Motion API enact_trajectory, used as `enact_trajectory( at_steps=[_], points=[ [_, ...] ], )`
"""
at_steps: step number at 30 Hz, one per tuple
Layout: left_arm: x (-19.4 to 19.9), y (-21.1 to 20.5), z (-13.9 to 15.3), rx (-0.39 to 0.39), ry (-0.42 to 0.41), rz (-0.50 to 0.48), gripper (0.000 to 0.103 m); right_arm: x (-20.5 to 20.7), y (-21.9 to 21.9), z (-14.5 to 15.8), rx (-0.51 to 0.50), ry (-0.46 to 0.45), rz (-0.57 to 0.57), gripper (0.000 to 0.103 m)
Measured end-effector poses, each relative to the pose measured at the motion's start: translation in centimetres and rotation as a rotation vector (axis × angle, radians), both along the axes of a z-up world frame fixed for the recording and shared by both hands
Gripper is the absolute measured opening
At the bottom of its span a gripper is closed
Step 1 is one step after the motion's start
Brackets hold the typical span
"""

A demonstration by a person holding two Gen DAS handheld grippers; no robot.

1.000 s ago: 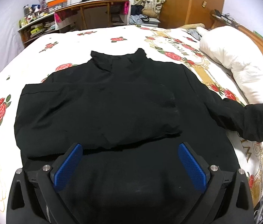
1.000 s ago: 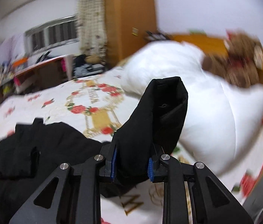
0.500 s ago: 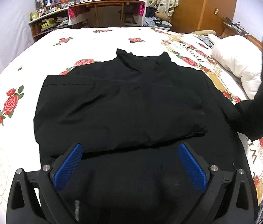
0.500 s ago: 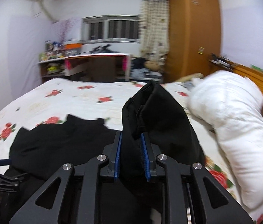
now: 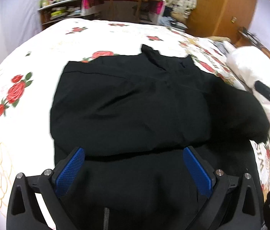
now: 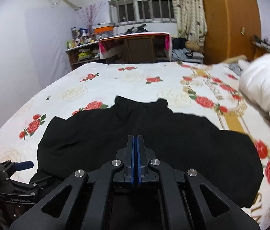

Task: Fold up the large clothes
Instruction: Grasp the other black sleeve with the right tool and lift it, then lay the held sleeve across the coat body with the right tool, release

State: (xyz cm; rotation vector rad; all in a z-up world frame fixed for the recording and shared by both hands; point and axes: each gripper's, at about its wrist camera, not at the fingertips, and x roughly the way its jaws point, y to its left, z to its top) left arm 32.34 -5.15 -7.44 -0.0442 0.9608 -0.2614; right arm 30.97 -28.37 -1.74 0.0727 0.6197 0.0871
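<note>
Black sweater [image 5: 135, 103] lies flat on the flowered bed [image 6: 135, 80], sleeves folded across its body, the left gripper [image 5: 133, 169] with fingers spread and the right gripper [image 6: 135, 143] with fingers pressed together on nothing, so the next move probably needs the hem lifted towards the collar.

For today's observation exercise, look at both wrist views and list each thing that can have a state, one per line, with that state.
Black garment: spread on the bed, one sleeve folded across its body, not gripped.
Left gripper: fingers wide open, nothing between them, above the garment's lower part.
Right gripper: fingers shut together, empty.
White duvet: bunched up at the bed's side.
Bedsheet: laid flat.
</note>
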Motion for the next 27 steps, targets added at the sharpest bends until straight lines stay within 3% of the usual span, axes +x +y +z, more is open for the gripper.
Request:
enact_trajectory(
  at_steps=[5, 9, 11, 12, 15, 20, 27],
  points=[
    [0.4, -2.5, -0.3, -0.040, 0.023, -0.068, 0.103, -1.8, -2.5, 0.0, 0.160, 0.009, 0.034, 0.012],
    [1.1, -5.3, -0.3, -0.092, 0.045, -0.137, 0.103, -4.3, -5.1, 0.7, 0.136, -0.006, -0.061, 0.027],
    [1.6, -7.2, -0.2, -0.096, 0.040, -0.174, 0.103, -6.1, -6.8, 0.7, 0.125, -0.021, -0.117, 0.044],
    [2.0, -8.2, -0.3, -0.105, 0.055, -0.191, 0.103, -7.0, -7.6, 0.5, 0.106, -0.022, -0.150, 0.046],
    [3.5, -10.8, -0.5, -0.167, 0.109, -0.228, 0.103, -9.1, -9.0, -0.5, 0.041, -0.007, -0.208, 0.046],
    [6.2, -14.7, -0.9, -0.204, 0.156, -0.249, 0.103, -11.7, -11.2, -2.3, 0.001, 0.039, -0.284, 0.046],
    [7.7, -18.8, -3.3, -0.097, 0.207, -0.263, 0.102, -13.4, -13.5, -3.8, 0.028, 0.057, -0.340, 0.046]
  ],
)
